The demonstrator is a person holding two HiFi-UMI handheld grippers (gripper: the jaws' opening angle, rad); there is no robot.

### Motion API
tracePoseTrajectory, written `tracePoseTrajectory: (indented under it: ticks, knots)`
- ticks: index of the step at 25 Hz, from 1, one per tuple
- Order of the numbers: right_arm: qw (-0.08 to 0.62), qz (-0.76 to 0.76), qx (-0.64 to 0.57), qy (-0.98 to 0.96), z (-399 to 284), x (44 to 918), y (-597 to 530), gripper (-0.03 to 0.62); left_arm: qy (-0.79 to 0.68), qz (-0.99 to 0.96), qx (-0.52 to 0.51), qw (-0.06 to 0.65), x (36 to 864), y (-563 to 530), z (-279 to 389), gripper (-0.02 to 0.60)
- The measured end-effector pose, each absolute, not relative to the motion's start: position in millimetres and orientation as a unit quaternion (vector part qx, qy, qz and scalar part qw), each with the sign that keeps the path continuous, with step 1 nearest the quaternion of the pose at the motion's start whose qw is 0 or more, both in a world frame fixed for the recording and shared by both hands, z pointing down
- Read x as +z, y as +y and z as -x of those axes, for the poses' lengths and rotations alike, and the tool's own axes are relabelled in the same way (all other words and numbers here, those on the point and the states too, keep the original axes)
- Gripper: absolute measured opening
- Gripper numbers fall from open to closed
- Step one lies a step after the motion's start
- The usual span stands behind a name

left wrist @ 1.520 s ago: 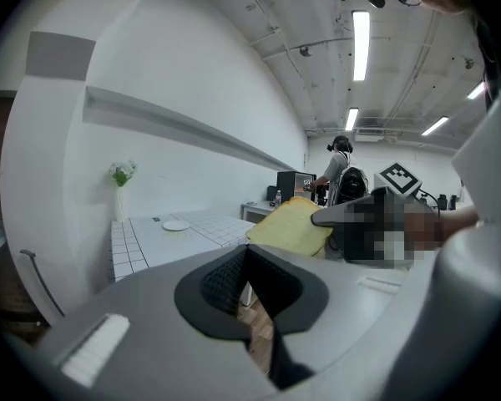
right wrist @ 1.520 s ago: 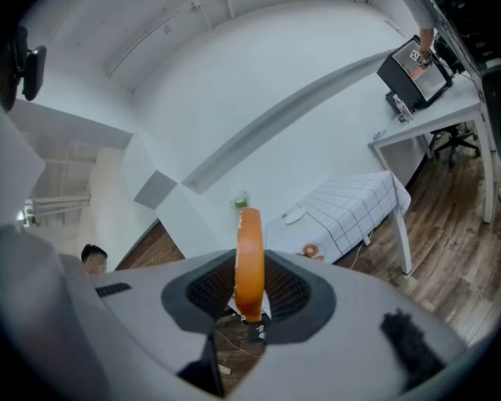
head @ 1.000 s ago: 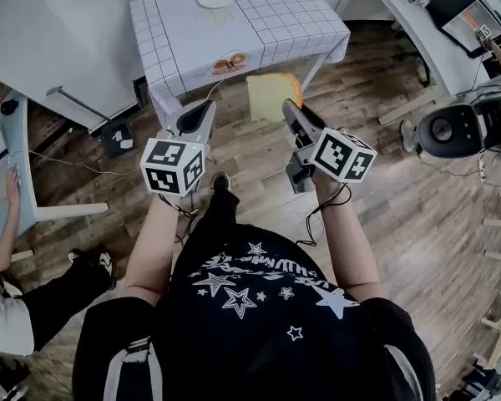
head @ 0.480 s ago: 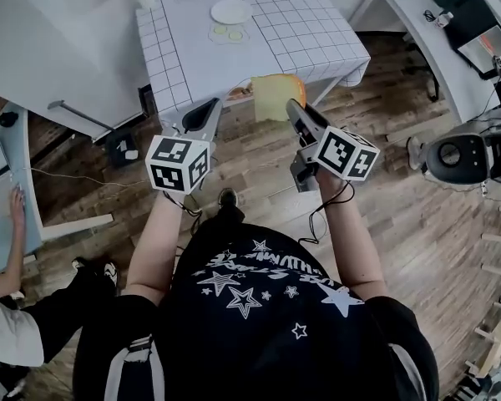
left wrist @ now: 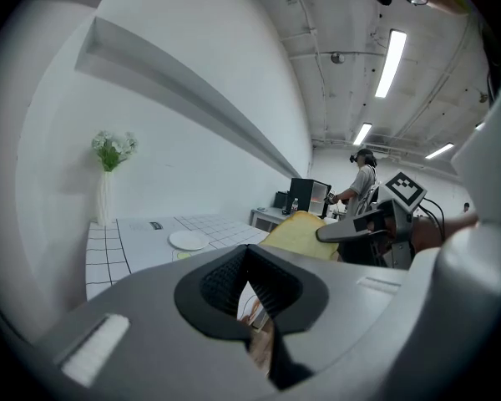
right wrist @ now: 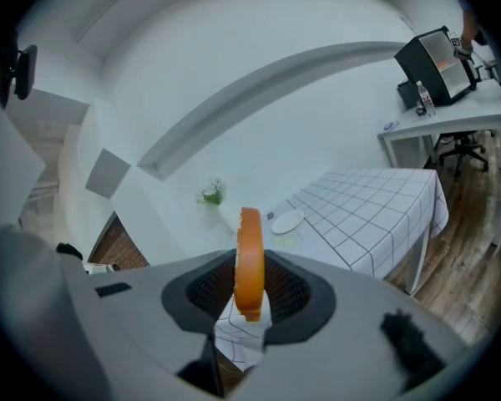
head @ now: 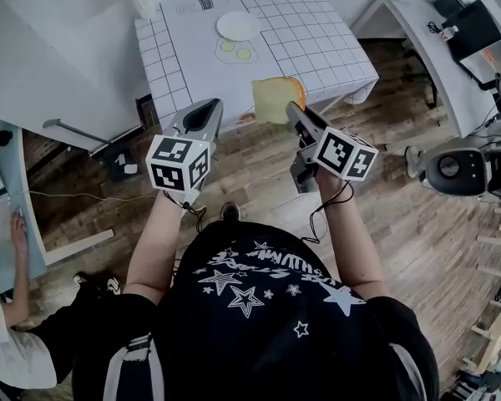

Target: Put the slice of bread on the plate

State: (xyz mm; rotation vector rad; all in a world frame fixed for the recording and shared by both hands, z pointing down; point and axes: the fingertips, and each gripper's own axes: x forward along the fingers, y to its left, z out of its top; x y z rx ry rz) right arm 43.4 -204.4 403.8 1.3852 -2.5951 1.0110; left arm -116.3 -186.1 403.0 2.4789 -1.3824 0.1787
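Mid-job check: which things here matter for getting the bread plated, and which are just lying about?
For the job: bread slice, clamped in the right gripper; white plate on the checked table.
Just lying about: flower vase, two green slices beside the plate, monitor.

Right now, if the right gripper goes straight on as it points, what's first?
The bread slice in the right gripper would probably meet the checked table at its near edge; the plate lies farther back. Depth unclear.
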Motion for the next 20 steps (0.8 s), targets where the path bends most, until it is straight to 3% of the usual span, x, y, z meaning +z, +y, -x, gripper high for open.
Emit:
tracePoseTrajectory:
  ticks: [13, 20]
  knots:
    - [0.012, -0.45, 0.322, -0.833, -58, 433, -190, 0.098, -0.47, -0.869, 0.07, 0.138, 434, -174, 97, 0.009]
    - [0.032, -0.424, 0.336, -0.84, -52, 431, -251, 0.098, -0.499, -0.849, 0.076, 0.159, 430, -219, 103, 0.009]
